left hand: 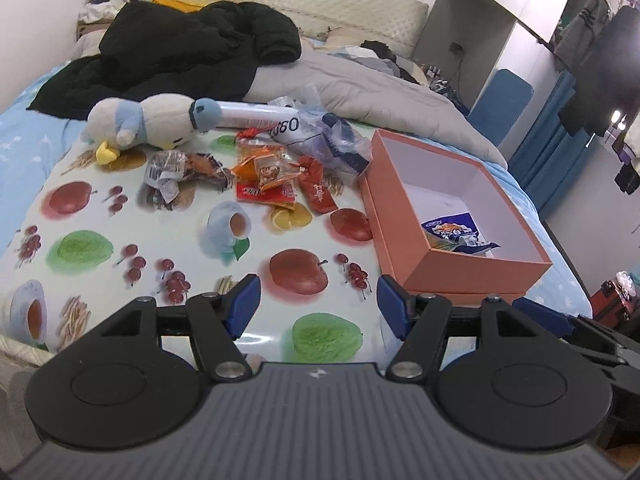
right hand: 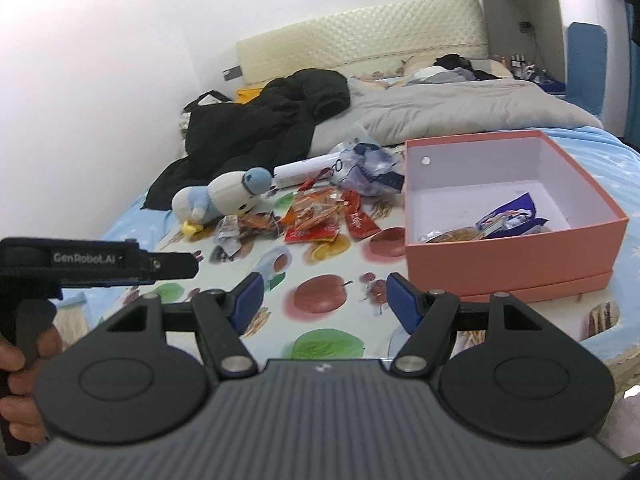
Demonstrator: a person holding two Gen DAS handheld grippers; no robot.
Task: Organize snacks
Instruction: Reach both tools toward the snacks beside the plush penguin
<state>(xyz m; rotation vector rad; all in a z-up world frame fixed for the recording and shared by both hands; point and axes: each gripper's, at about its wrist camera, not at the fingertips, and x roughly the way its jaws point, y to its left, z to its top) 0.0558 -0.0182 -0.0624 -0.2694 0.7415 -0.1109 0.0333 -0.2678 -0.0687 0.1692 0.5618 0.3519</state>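
Both claws hang over the fruit-print cloth [left hand: 168, 240] spread on the bed, and both are empty. The left gripper [left hand: 318, 306] has its blue pads spread wide with only the printed cloth showing between them. Same story for the right gripper [right hand: 322, 302]: fingers parted, nothing pinched.

Ahead of them sits the pile of snacks [left hand: 276, 176], loose on the cloth: orange and red packets in the middle, a brown crinkled wrapper [left hand: 188, 172] to their left, a red sachet [left hand: 318, 192] on the right edge of the heap. Behind the heap lies a clear plastic bag [left hand: 340, 140] with blue print, and a white tube [left hand: 256, 114] lying flat.

Just beside the wrappers, on the left, a plush penguin [left hand: 148, 124] is tipped on its side, its blue cap touching the tube.

On the right stands the orange box [left hand: 472, 276], open, white inside. One blue snack bag [left hand: 456, 234] already lies in its near corner; the right camera shows a wrapper with something golden [right hand: 452, 234] lying next to it.

Farther back, a black jacket [left hand: 180, 48] and a grey duvet [left hand: 360, 88] are heaped on the bed. At the left edge of the right camera, a person's hand [right hand: 20, 376] grips the handle of the other tool.
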